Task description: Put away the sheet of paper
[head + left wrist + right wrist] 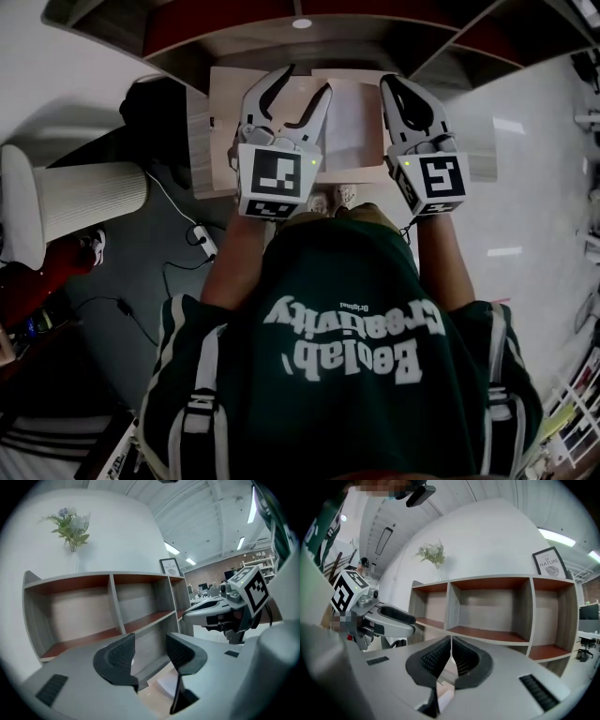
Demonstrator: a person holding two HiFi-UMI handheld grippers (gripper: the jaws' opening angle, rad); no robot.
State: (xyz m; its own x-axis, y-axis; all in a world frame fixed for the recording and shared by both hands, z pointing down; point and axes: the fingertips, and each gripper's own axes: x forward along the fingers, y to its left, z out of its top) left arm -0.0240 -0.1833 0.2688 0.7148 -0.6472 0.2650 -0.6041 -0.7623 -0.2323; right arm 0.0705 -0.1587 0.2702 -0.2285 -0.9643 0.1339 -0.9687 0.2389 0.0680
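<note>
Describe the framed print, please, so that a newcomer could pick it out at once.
Find the wooden shelf unit against the white wall. On its top, at the right end, stands the framed print, black-framed with lettering; its only neighbour up there is a vase of flowers further left.

sheet of paper (352, 127) lies on table (223, 117), before the shelf unit (309, 45).

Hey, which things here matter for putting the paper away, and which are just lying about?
Job: sheet of paper, right gripper shut on it, open left gripper, shelf unit, likely.
Lying about: flowers, framed picture, floor cables.
</note>
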